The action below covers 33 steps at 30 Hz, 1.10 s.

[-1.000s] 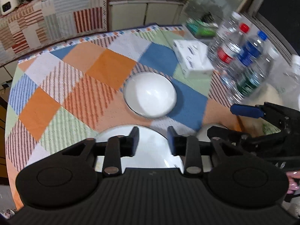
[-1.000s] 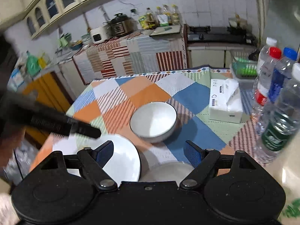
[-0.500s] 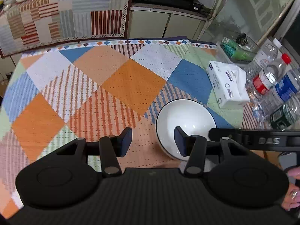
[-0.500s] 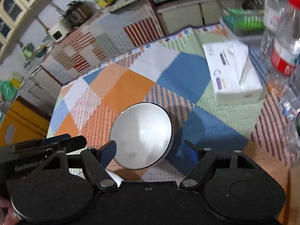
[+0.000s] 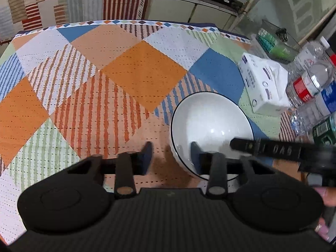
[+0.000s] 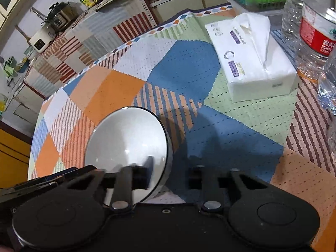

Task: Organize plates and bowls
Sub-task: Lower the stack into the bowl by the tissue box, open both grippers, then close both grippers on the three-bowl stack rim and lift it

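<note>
Bowl: a white bowl [image 5: 210, 124] with a thin dark rim stands upright on the patchwork tablecloth [image 5: 117, 71], on the orange, blue and striped patches near the table's right half
Left gripper: the left gripper [image 5: 170, 155] straddles the bowl's near-left rim, one finger inside the bowl and the other outside on the cloth; its jaws are closing, and a visible gap remains between the outer finger and the wall, so the rim is between them but not yet pinched
Right gripper: the right gripper [image 6: 171, 174] straddles the bowl's right-hand rim [image 6: 168, 147], its left finger inside the bowl and its right finger outside over the blue patch; its jaws are closing and blurred, and whether the pads press the wall I cannot tell
Both tools: in the left wrist view the right gripper's black arm reaches across the bowl from the right, with fingertips of the person's hand [image 5: 325, 193] at the frame edge
Tissue pack: a soft white tissue pack [image 6: 252, 61] lies beyond the bowl on a green patch, well apart from it; purple label patches, text too small to read
Bottles: clear water bottles [image 6: 315, 31] stand at the right edge, just beside the tissue pack; one has a red label with white Chinese characters, only partly legible
Writing on tool: raised letters on the black arm, mirrored and blurred, unreadable
</note>
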Each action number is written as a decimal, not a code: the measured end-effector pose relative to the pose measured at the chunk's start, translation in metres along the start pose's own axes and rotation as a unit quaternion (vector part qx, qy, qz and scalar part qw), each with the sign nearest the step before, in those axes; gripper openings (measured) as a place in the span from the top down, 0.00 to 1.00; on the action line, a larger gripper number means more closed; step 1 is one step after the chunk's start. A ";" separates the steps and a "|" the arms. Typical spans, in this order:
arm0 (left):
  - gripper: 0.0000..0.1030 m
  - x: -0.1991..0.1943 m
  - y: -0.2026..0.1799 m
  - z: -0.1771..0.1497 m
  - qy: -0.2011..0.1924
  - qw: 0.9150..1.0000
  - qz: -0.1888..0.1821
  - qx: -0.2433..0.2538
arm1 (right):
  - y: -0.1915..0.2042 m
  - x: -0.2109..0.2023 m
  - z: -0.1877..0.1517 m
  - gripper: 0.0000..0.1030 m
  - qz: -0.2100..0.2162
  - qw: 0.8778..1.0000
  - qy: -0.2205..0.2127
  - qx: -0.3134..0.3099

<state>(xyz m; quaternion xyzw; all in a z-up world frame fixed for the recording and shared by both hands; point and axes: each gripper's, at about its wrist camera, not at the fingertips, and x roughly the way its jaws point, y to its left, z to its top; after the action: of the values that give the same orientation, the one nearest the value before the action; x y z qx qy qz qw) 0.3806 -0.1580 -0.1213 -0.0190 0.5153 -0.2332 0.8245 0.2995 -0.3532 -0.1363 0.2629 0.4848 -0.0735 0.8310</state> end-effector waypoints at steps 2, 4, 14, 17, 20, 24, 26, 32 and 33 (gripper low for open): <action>0.83 0.000 -0.003 -0.001 0.004 1.000 -0.006 0.008 | -0.007 -0.001 0.001 0.90 0.003 1.000 -0.006 0.018; 0.90 -0.001 -0.004 -0.003 0.004 1.000 -0.016 0.008 | -0.011 -0.001 0.000 0.94 0.009 1.000 -0.010 0.019; 0.90 -0.036 -0.023 -0.005 0.004 1.000 -0.017 0.022 | -0.008 -0.027 -0.003 0.92 0.022 0.999 -0.027 -0.028; 0.90 -0.056 -0.025 -0.005 0.006 0.999 -0.039 0.017 | -0.010 -0.045 -0.007 0.91 0.037 0.998 -0.026 -0.038; 0.89 -0.075 -0.034 -0.009 0.010 0.998 -0.047 0.027 | -0.014 -0.066 -0.012 0.91 0.052 0.997 -0.027 -0.043; 0.89 -0.100 -0.047 -0.020 0.008 0.998 -0.060 0.031 | -0.015 -0.096 -0.021 0.91 0.062 0.995 -0.037 -0.062; 0.89 -0.108 -0.054 -0.025 0.015 0.997 -0.066 0.030 | -0.017 -0.111 -0.028 0.90 0.062 0.995 -0.041 -0.074; 0.89 -0.117 -0.072 -0.048 0.046 0.995 -0.084 0.020 | -0.030 -0.143 -0.050 0.90 0.057 0.993 -0.051 -0.095; 0.89 -0.116 -0.075 -0.052 0.052 0.995 -0.086 0.018 | -0.033 -0.145 -0.053 0.90 0.055 0.992 -0.051 -0.098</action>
<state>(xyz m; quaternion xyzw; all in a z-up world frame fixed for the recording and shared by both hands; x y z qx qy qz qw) 0.2665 -0.1672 -0.0277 -0.0360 0.5494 -0.3132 0.7738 0.1712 -0.3736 -0.0466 0.2019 0.4316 0.0065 0.8791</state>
